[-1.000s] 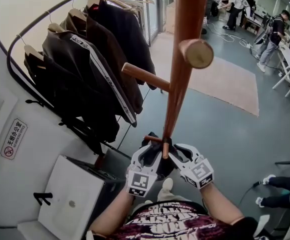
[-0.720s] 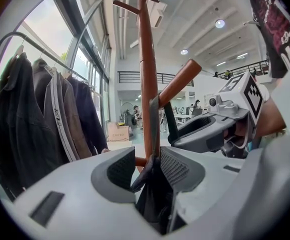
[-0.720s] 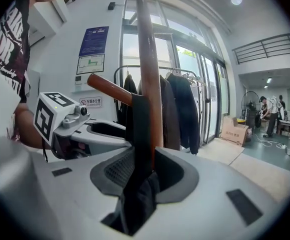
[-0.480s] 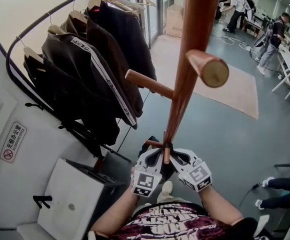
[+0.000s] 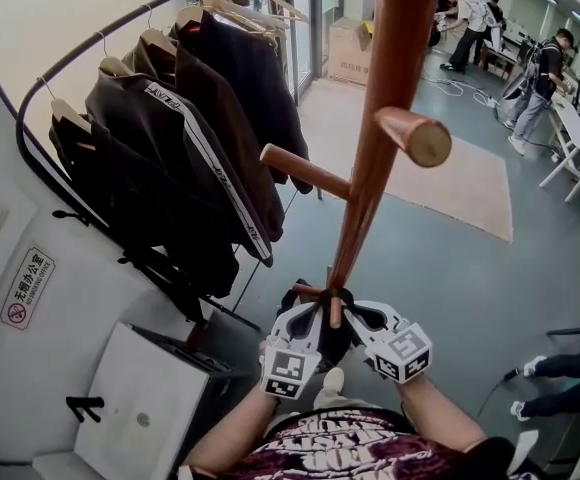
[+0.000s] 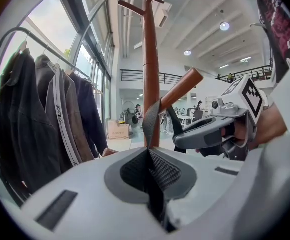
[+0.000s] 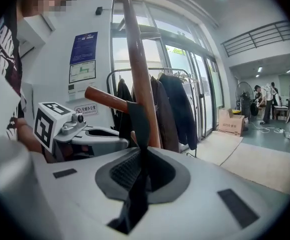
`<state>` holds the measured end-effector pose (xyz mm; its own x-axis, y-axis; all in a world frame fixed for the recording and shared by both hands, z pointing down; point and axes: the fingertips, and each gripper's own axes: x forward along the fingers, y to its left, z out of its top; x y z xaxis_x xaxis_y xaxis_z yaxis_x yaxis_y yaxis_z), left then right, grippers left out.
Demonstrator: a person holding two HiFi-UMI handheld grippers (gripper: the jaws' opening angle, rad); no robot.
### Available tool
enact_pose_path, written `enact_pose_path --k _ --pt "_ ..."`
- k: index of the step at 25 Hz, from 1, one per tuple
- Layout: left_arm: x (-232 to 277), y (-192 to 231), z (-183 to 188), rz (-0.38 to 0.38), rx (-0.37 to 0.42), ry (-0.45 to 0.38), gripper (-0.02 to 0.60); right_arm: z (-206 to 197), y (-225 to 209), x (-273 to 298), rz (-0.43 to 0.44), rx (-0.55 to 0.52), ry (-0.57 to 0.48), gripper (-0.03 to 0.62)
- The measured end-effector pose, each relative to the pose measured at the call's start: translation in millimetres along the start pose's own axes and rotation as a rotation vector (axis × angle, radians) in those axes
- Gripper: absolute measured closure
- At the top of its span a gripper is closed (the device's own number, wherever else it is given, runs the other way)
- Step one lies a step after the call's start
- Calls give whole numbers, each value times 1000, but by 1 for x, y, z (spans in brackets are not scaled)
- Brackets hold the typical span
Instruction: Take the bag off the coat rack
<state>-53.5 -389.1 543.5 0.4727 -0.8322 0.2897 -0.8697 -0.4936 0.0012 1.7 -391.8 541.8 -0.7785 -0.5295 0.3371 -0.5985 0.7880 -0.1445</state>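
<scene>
A black bag strap [image 6: 153, 118] is being clamped by the left gripper [image 6: 150, 170], whose jaws are being held fully together on the webbing. Above these jaws the strap is being carried up and over a low peg [image 6: 179, 88] of the wooden coat rack [image 5: 372, 183]. Strap webbing is likewise being taken by the right gripper [image 7: 141, 170]. Its jaws are closing, with the webbing lying between them and being pressed by the pads. The two grippers are being held side by side, their jaws pointing in at the peg from either side of the pole. The bag [image 5: 330, 340] itself is hanging from the peg, between the two sets of jaws and just beneath them, and only a little of it is being shown. Well beyond the left jaws, dark jackets [image 5: 185, 158] are hanging on a curved rail.
</scene>
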Motion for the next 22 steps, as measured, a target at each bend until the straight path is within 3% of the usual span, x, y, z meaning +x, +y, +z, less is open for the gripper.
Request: enact_pose_path --k 3,22 --pt "-6 2 5 10 -24 -19 574 5 -3 -4 -4 18 -20 562" --pt "-69 -9 69 -1 47 -147 574 66 42 -44 36 -19 -138 562"
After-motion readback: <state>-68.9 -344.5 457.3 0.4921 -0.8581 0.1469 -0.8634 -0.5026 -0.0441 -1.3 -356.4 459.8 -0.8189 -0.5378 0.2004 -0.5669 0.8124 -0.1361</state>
